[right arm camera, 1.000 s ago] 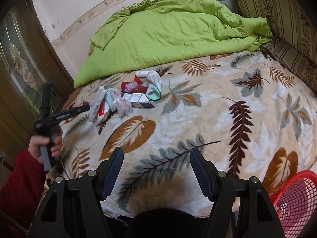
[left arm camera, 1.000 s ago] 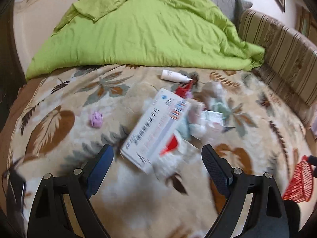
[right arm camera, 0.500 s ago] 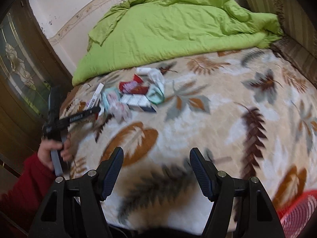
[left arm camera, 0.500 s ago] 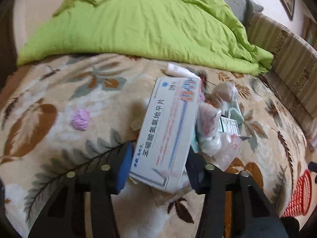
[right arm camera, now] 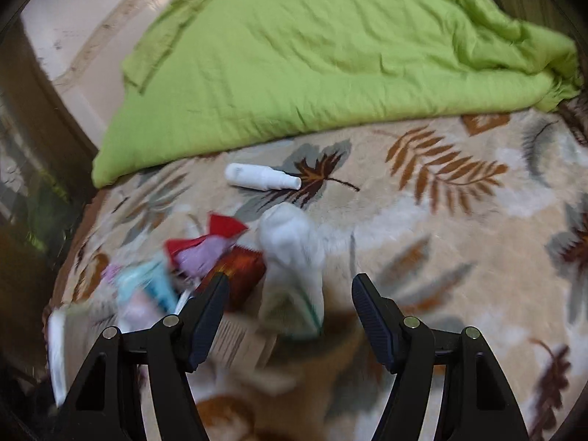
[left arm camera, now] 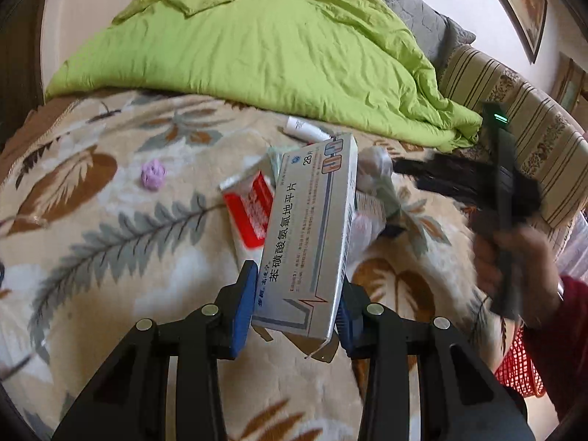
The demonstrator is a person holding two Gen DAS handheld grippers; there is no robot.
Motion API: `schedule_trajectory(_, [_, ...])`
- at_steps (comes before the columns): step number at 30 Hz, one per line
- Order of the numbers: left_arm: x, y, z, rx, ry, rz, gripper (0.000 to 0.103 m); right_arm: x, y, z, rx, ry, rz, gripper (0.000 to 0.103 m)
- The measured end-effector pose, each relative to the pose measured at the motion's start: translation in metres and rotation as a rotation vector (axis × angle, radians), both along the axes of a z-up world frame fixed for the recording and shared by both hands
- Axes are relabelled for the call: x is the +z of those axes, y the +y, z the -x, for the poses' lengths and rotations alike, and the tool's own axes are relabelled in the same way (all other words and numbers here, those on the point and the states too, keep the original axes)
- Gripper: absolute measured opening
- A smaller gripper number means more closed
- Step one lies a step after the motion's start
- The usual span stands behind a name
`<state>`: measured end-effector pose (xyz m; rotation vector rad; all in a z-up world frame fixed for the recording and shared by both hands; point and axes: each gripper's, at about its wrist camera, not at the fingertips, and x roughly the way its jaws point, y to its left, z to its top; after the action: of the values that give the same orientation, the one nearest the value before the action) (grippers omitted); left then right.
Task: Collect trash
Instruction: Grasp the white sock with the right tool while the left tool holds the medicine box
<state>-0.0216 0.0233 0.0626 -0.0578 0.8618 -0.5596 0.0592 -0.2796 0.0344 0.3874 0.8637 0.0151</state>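
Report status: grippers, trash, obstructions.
Left gripper shut on medicine box. Right gripper open over white wrapper. Nothing blocking.

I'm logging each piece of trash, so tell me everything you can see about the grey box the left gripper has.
The grey box is a long, flat cardboard medicine carton, silver-grey with dark blue Chinese print, "28" and a zigzag line. The left gripper is shut on its near end, a blue pad on each side. It tilts up and away, lifted above a red-and-white box. Its near end flap looks open.

Green quilt (left arm camera: 279, 47) on leaf-patterned blanket (left arm camera: 92, 220)
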Motion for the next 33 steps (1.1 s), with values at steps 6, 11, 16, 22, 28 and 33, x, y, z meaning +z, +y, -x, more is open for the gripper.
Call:
schedule_trajectory(6, [-0.012, 0.014, 0.004, 0.005, 0.038, -0.011, 0.038, -0.022, 0.007, -0.019, 0.005, 0.030, 0.027, 0.022])
schedule_trajectory(11, [-0.015, 0.021, 0.007, 0.042, 0.013, -0.026, 0.038, 0.006, 0.016, 0.028, -0.035, -0.081, 0.062, 0.015])
schedule_trajectory(16, [0.003, 0.018, 0.030, 0.089, -0.089, -0.040, 0.038, 0.038, 0.037, 0.093, -0.020, -0.187, 0.098, 0.015])
schedule_trajectory(22, [0.014, 0.006, 0.074, 0.155, -0.202, -0.071, 0.038, 0.045, 0.066, 0.169, -0.010, -0.249, 0.100, 0.015])
schedule_trajectory(28, [0.018, -0.008, 0.111, 0.177, -0.310, -0.125, 0.038, 0.028, 0.078, 0.209, 0.002, -0.244, 0.086, 0.015])
schedule_trajectory(33, [0.013, -0.019, 0.117, 0.154, -0.351, -0.166, 0.038, 0.022, 0.072, 0.209, 0.002, -0.226, 0.051, 0.015])
